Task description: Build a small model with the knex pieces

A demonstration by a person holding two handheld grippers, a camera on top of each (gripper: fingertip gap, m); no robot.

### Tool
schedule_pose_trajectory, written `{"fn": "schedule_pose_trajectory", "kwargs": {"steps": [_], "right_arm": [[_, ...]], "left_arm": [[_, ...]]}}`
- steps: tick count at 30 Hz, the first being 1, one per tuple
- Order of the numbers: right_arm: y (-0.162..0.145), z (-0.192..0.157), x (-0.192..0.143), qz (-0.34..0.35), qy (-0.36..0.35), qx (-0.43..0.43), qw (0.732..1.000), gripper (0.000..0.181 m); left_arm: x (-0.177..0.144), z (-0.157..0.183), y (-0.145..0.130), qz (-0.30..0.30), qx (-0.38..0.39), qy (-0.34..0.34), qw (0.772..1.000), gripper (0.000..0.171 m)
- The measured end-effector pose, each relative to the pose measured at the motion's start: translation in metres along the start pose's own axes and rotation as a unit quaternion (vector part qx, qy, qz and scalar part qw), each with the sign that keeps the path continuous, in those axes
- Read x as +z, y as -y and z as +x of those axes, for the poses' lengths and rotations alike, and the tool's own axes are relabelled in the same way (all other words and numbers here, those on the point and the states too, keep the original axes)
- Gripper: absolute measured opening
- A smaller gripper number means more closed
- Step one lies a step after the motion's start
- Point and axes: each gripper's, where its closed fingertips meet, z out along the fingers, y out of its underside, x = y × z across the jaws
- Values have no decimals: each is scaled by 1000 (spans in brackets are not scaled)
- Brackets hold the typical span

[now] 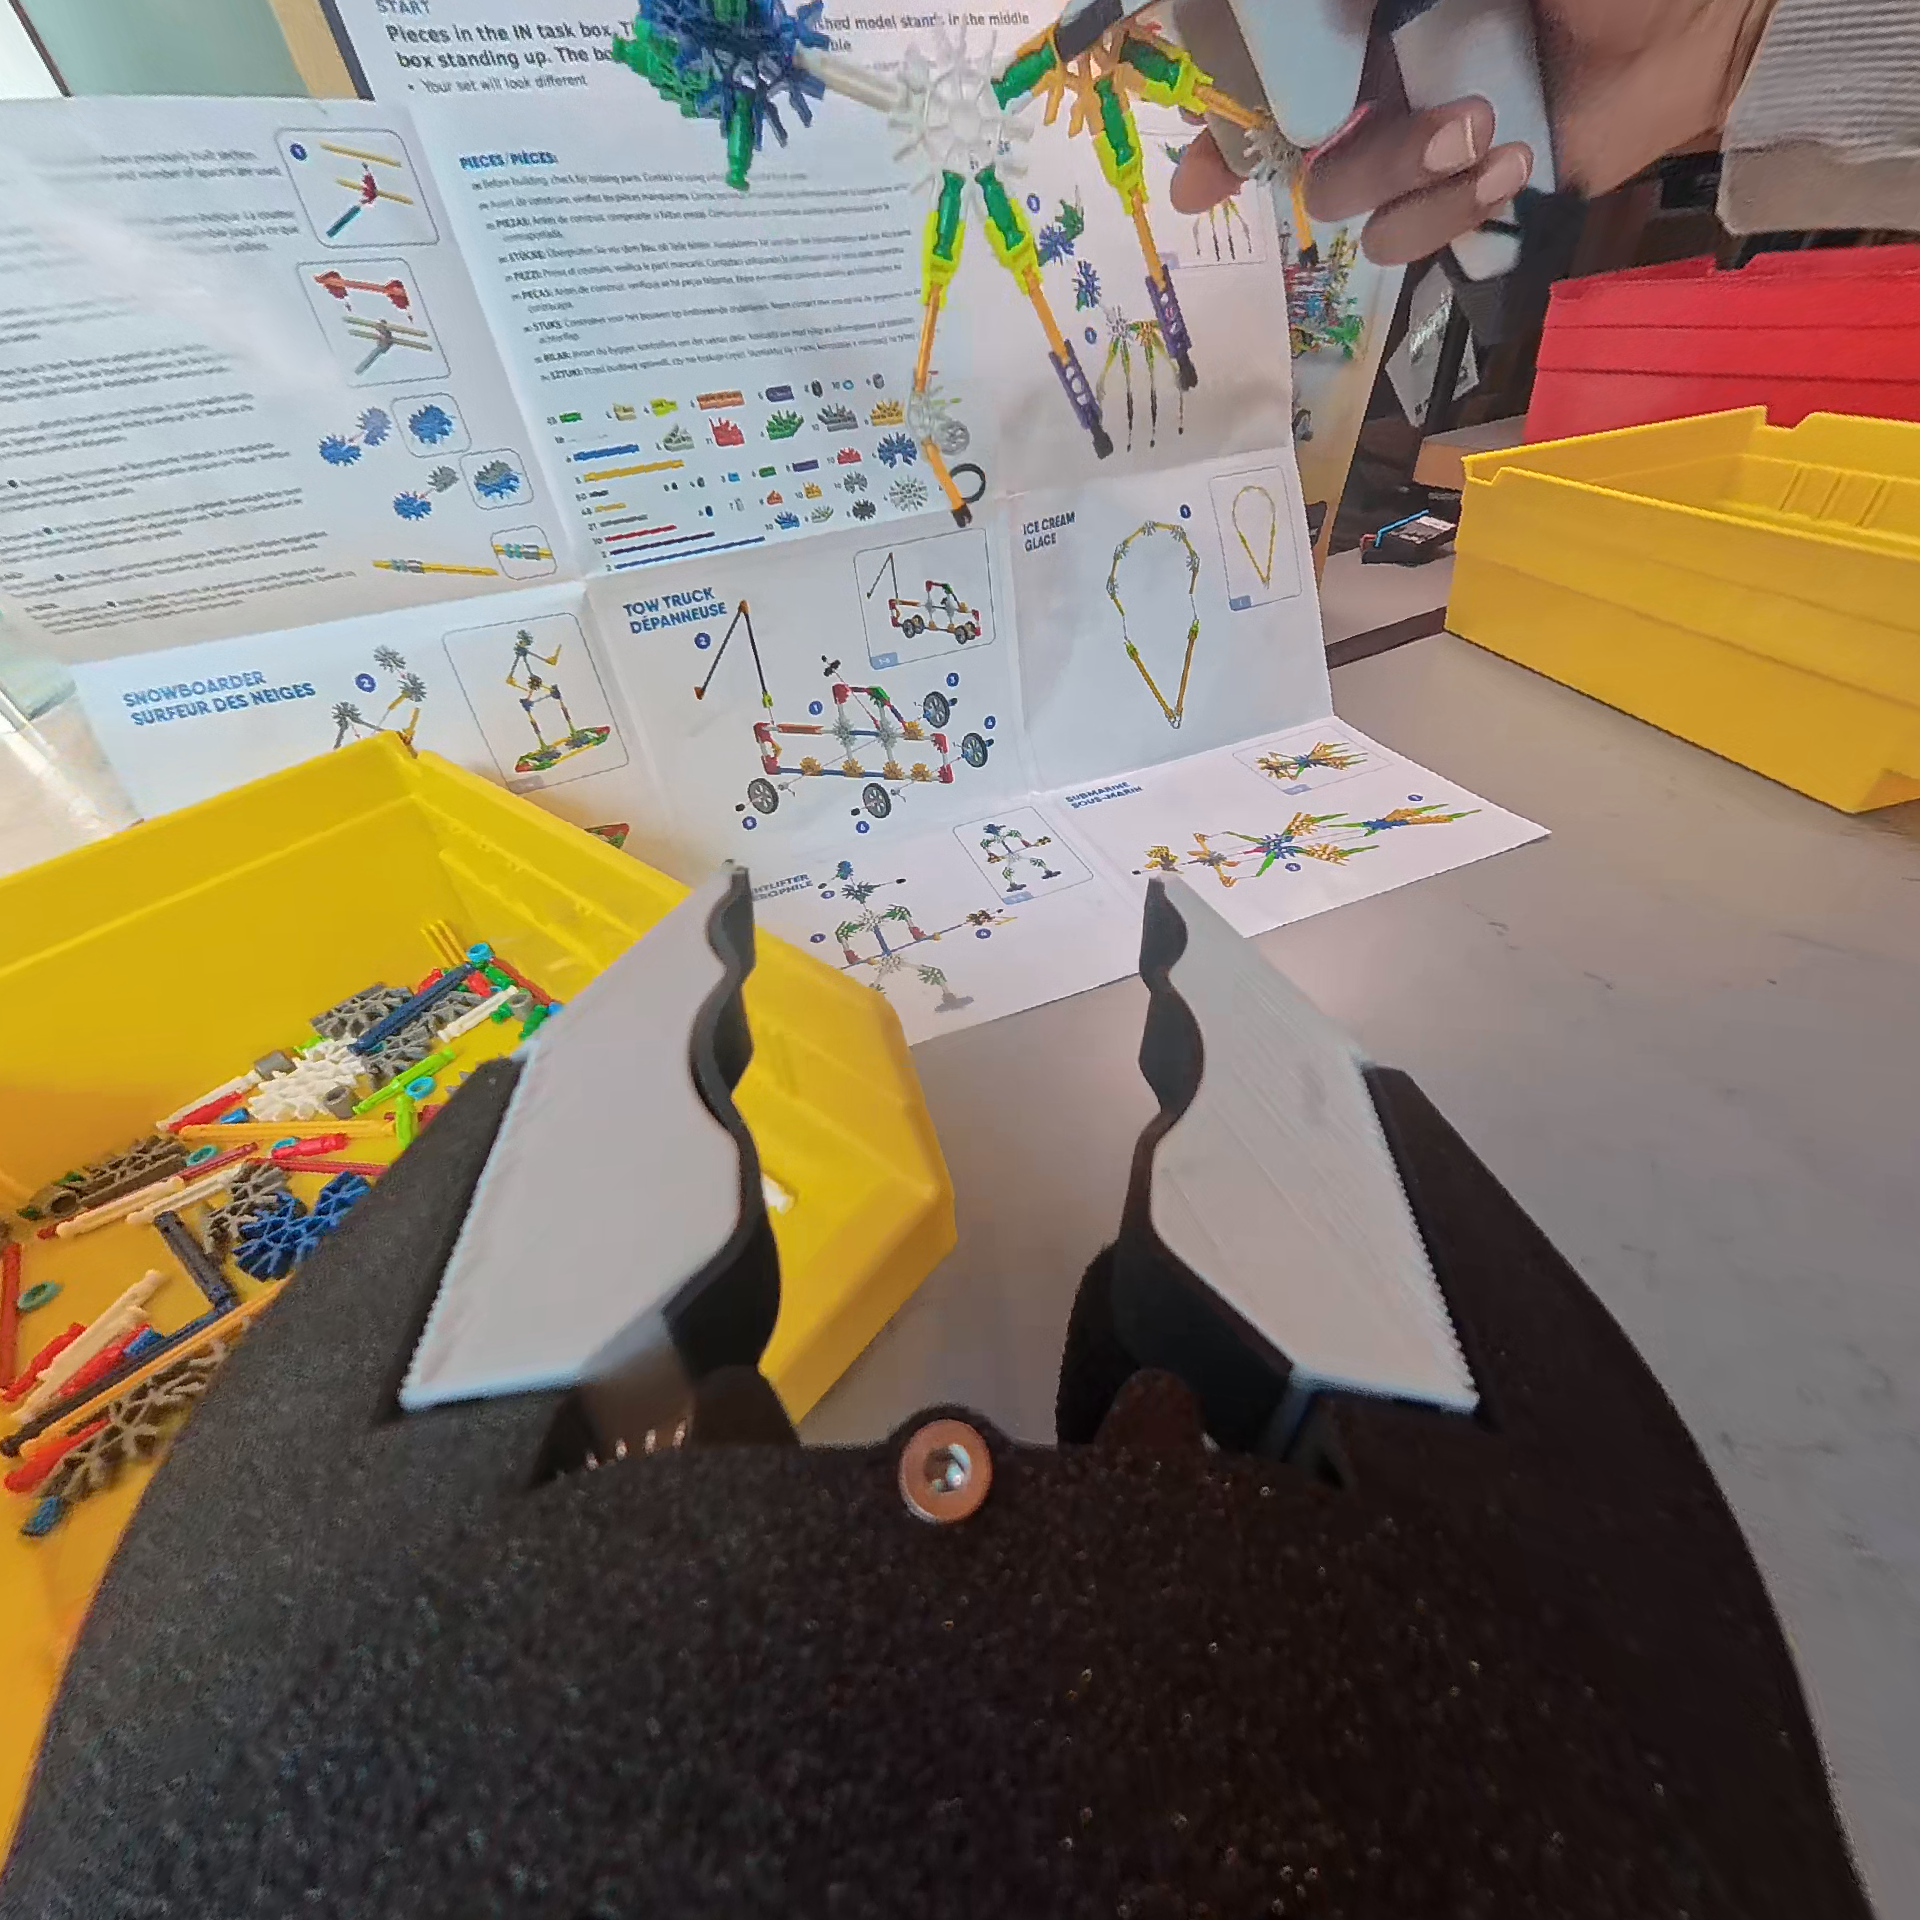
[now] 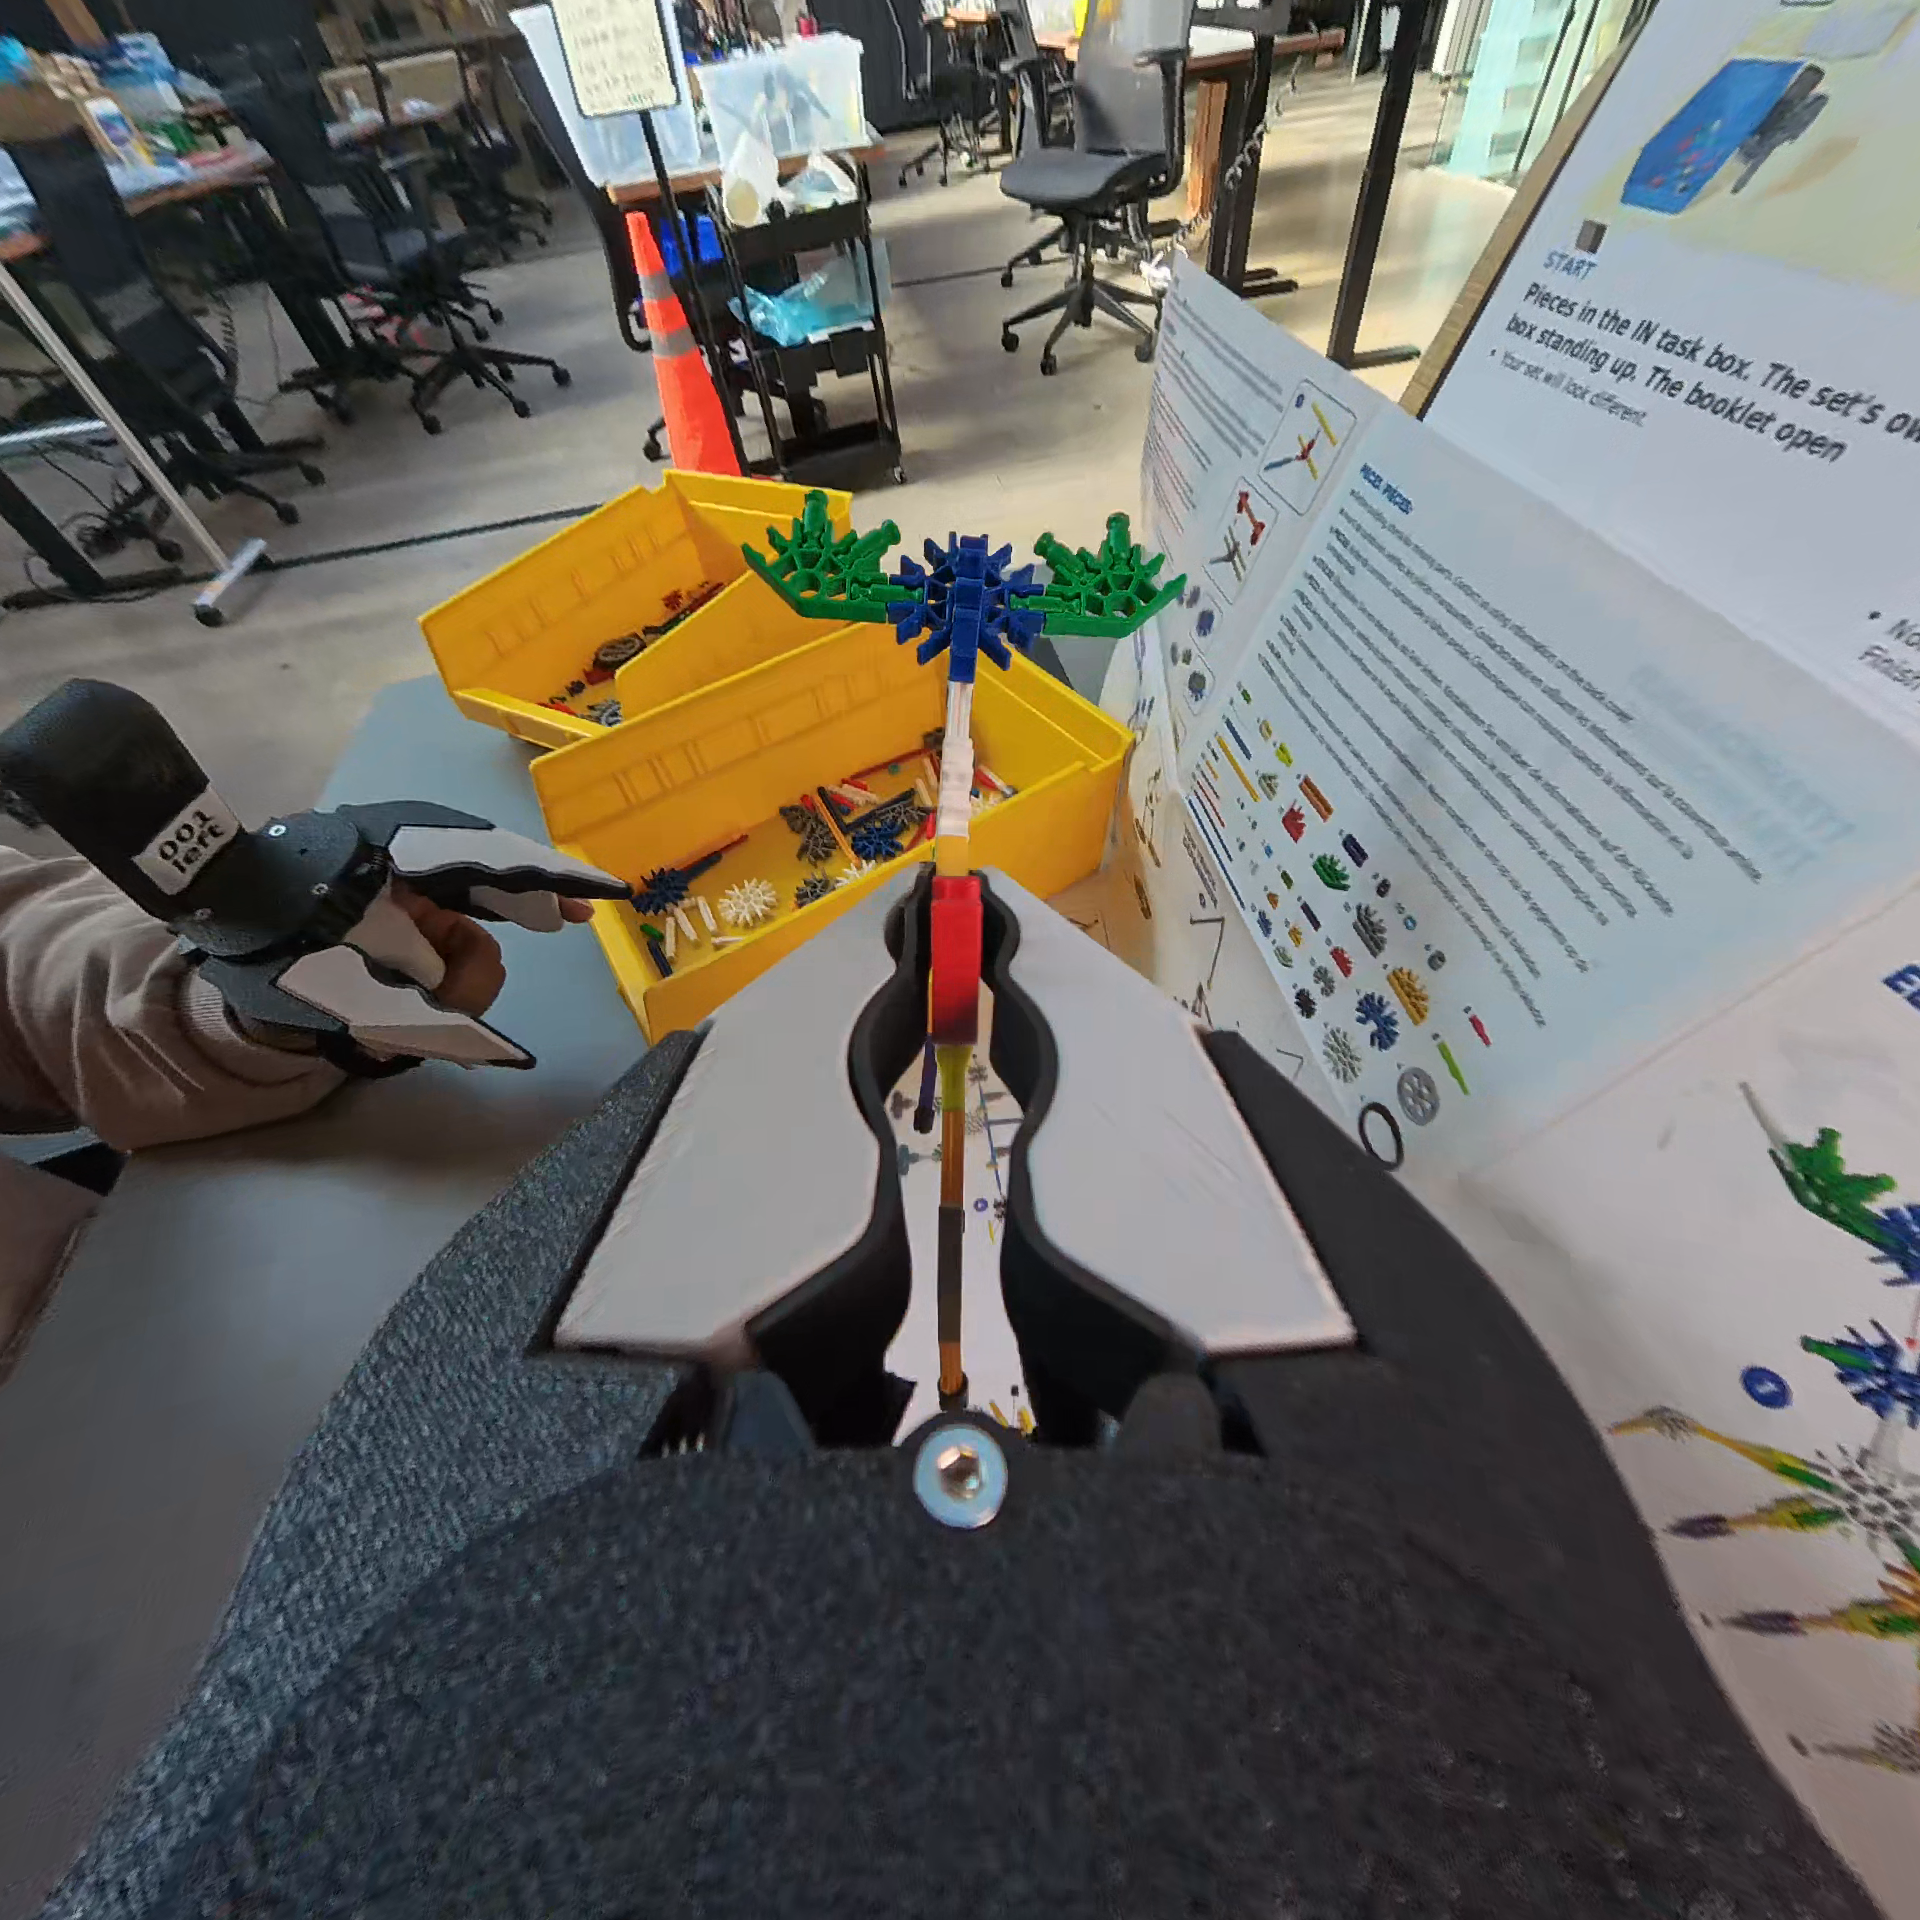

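Nearby, yellow bin (image 1: 852, 1132), perhaps full.

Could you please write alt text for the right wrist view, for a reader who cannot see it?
The right hand-held gripper is shut on a toy model of rods and blue and green connectors. Beyond it sits a yellow bin of loose pieces, with the open left hand-held gripper beside it.
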Motion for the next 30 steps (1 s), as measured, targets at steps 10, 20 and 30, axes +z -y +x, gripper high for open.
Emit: {"fn": "schedule_pose_trajectory", "kwargs": {"steps": [10, 20, 30], "right_arm": [[-21, -26, 59, -84, 44, -29, 995, 5], [-11, -56, 95, 10, 93, -10, 996, 5], [10, -98, 92, 168, 95, 30, 981, 5]], "left_arm": [[-10, -44, 10, 14, -11, 66, 998, 76], [-13, -56, 12, 17, -12, 82, 996, 75], [-14, -54, 13, 17, -9, 81, 997, 74]]}}
